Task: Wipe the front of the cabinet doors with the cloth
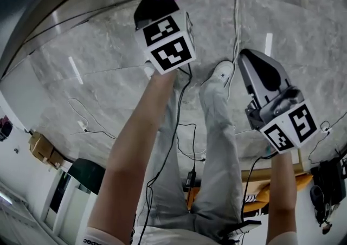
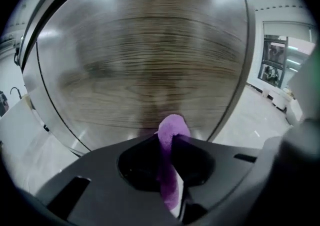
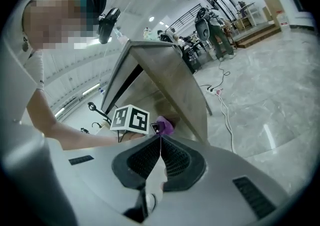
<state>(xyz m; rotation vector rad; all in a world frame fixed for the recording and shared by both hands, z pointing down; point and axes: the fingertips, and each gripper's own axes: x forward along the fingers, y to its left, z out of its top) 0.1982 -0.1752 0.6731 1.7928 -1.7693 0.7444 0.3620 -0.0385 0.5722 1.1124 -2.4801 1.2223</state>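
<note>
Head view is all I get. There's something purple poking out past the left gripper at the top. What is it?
Observer: A purple cloth. The left gripper view shows the left gripper shut on it, pinched between its jaws.
Operator: What's the cloth pointing at?
Observer: A cabinet door with wood grain fills that view. The cloth's tip is right at it, but I can't tell if it presses on the door.
</note>
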